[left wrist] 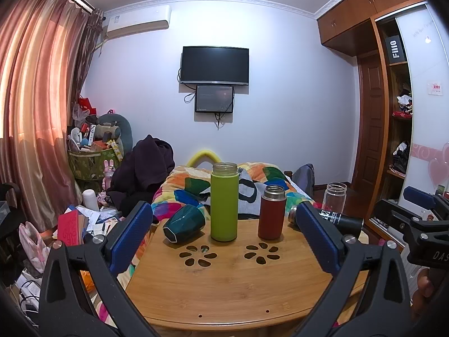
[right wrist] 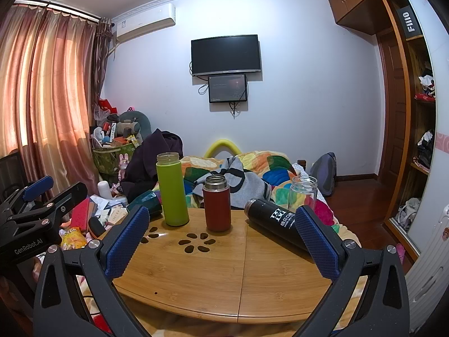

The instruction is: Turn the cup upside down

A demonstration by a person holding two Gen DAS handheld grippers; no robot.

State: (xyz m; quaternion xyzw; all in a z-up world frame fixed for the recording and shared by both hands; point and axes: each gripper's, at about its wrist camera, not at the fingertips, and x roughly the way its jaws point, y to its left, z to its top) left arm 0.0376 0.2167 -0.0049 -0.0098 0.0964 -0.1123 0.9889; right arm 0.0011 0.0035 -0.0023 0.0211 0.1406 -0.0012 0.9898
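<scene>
A dark green faceted cup (left wrist: 183,223) lies on its side at the far left of the bamboo table (left wrist: 230,286), mouth toward me; it shows partly behind the green bottle in the right wrist view (right wrist: 147,201). My left gripper (left wrist: 224,236) is open and empty, above the table's near half, short of the cup. My right gripper (right wrist: 221,238) is open and empty, over the table's near right part; it also shows at the right edge of the left wrist view (left wrist: 421,216).
A lime green bottle (left wrist: 224,202), a red flask (left wrist: 271,212) and a clear glass jar (left wrist: 334,196) stand upright at the back. A black flask (right wrist: 276,224) lies on its side at right. A bed with a colourful quilt (left wrist: 252,179) is behind; clutter lies left.
</scene>
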